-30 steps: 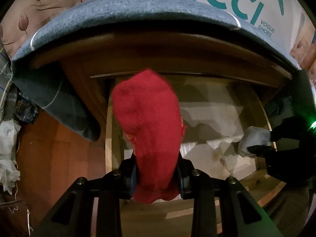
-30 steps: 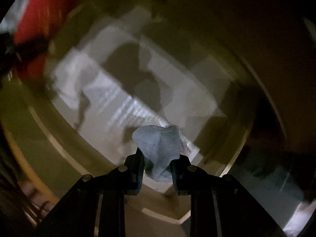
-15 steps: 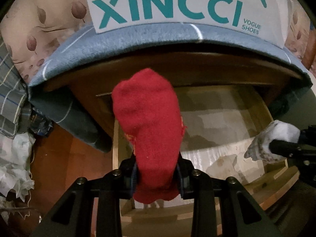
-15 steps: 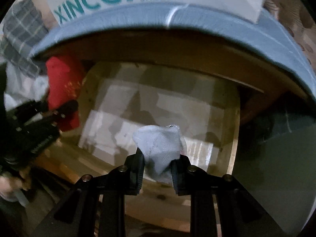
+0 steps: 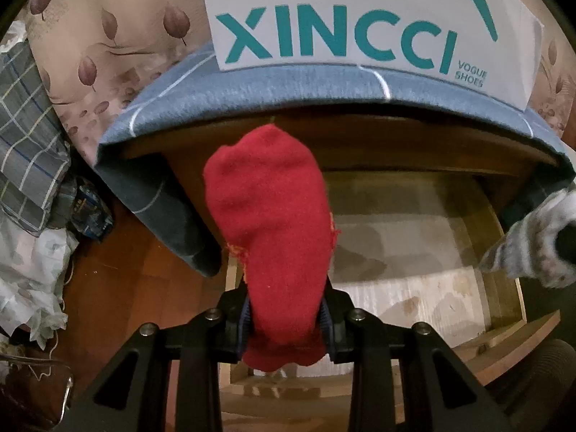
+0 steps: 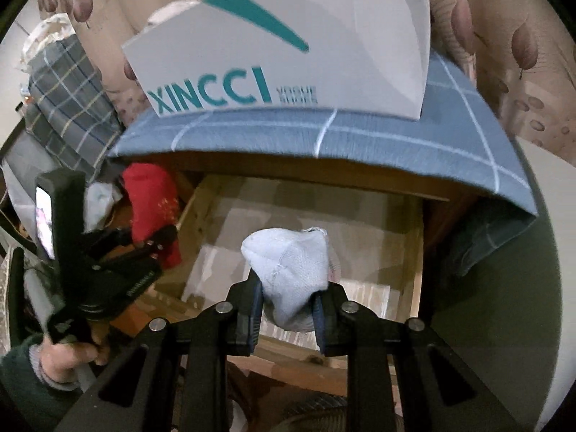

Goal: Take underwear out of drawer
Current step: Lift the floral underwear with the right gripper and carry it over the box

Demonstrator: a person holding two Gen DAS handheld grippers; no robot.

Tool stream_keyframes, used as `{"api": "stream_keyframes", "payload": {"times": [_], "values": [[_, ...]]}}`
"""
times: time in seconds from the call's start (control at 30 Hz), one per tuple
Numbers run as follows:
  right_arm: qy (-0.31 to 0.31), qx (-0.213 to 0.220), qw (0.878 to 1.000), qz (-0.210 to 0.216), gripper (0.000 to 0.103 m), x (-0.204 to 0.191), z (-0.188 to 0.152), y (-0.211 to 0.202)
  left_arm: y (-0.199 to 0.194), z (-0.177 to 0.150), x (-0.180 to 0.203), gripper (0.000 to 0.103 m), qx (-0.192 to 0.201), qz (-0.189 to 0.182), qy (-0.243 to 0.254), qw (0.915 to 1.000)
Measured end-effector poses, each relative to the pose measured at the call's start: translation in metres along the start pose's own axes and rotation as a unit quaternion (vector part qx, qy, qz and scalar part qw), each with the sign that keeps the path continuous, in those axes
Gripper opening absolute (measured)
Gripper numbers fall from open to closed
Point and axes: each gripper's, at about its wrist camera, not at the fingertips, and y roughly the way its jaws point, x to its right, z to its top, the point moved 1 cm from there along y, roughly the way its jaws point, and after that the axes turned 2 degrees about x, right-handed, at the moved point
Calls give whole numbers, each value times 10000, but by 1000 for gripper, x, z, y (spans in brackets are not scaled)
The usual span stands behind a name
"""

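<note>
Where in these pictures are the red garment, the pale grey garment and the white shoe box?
red garment (image 5: 268, 216), left wrist view, middle of the cloth above the pads.
pale grey garment (image 6: 291, 266), right wrist view, middle of the bundle.
white shoe box (image 6: 324, 57), right wrist view, front face.

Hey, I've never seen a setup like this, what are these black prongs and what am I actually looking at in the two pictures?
There is no robot here: a person holds a two-finger clamp tool in each hand, and each tool carries a wide-angle camera looking along its jaws. In the left tool's picture, the left gripper pinches a red sock-like garment. In the right tool's picture, the right gripper pinches a pale grey garment. Below both lies an open wooden drawer lined with paper. Above it, a blue checked cloth covers the furniture top, with a white shoe box on it.
</note>
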Motion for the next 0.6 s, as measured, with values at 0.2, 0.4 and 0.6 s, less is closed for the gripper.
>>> {"api": "stream_keyframes", "payload": {"times": [0.2, 0.4, 0.6], "values": [[-26, 119, 9999, 115, 21, -2, 7, -20, 3, -2, 2, 31, 20, 1, 79, 10000], [-106, 282, 9994, 177, 21, -8, 20, -49, 4, -2, 4, 31, 11, 1, 114, 9999], [-254, 526, 9980, 232, 21, -16, 41, -81, 5, -2, 3, 31, -2, -29, 118, 9999]]}}
